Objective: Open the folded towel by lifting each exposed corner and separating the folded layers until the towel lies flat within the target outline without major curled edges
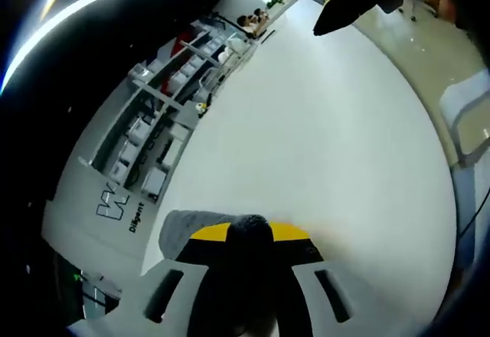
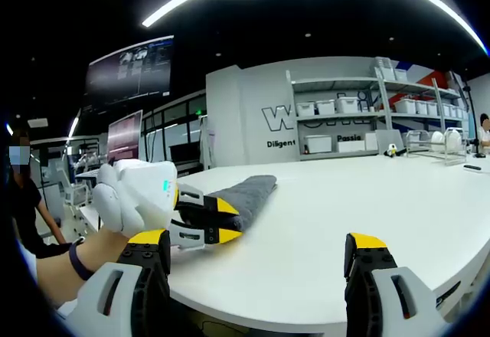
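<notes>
Lying: grey towel [image 2: 245, 194] folded on the white bench [image 2: 344, 214].
Left claw [image 2: 222, 220]: apparently clamped on the towel's near edge.
Right claw [image 2: 256, 264]: spread apart, holding nothing, near the bench edge.

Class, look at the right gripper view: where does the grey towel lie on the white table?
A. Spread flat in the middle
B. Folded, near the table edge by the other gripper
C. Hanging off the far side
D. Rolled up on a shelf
B: the towel lies folded in a thick strip on the table near its edge, with the left gripper right at its near end.
</notes>
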